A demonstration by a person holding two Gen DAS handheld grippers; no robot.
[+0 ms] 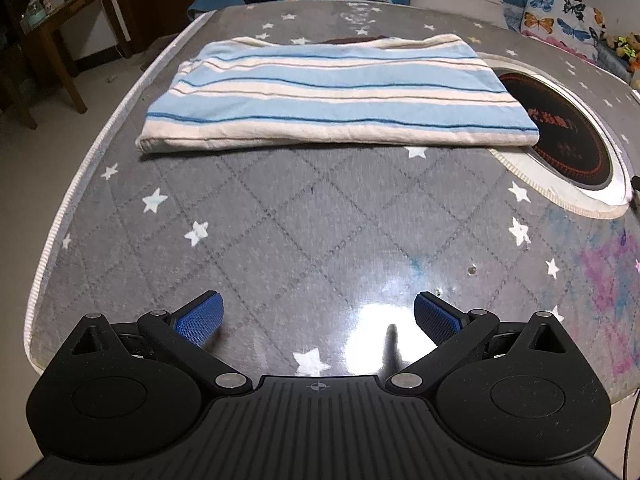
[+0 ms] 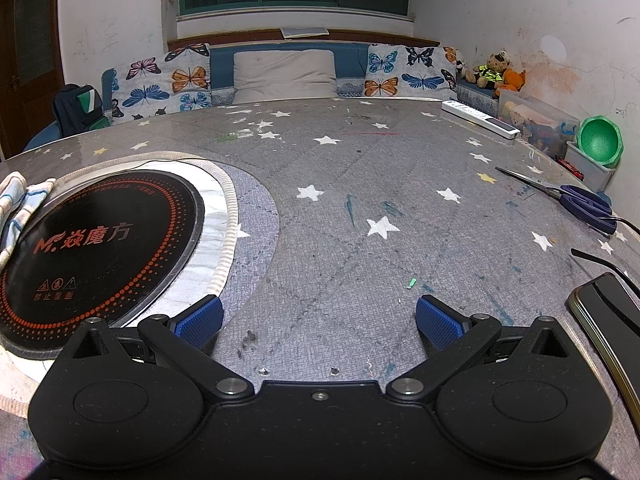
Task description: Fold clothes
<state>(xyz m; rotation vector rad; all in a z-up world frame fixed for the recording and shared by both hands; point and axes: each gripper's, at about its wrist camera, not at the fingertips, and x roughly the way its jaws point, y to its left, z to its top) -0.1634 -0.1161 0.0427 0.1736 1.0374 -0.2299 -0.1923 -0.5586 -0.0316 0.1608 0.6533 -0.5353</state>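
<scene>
Nearest you, your left gripper (image 1: 319, 317) is spread wide and carries nothing, hovering over the bare star-printed table cover (image 1: 280, 216). Your right gripper (image 2: 319, 317) is likewise spread and empty, with the built-in induction hob (image 2: 100, 248) just to its left and a phone (image 2: 612, 320) lying at its near right.

Farther out in the left wrist view lies the striped blue and cream garment (image 1: 332, 92), flat and already folded into a tidy rectangle. Its right end overlaps the hob's rim, and that corner also shows at the left edge of the right wrist view. Both grippers are well apart from it, which suggests you have let go after a fold.

A pair of scissors (image 2: 560, 192) lies far right; the butterfly cushions (image 2: 168, 80) line the bench beyond.
</scene>
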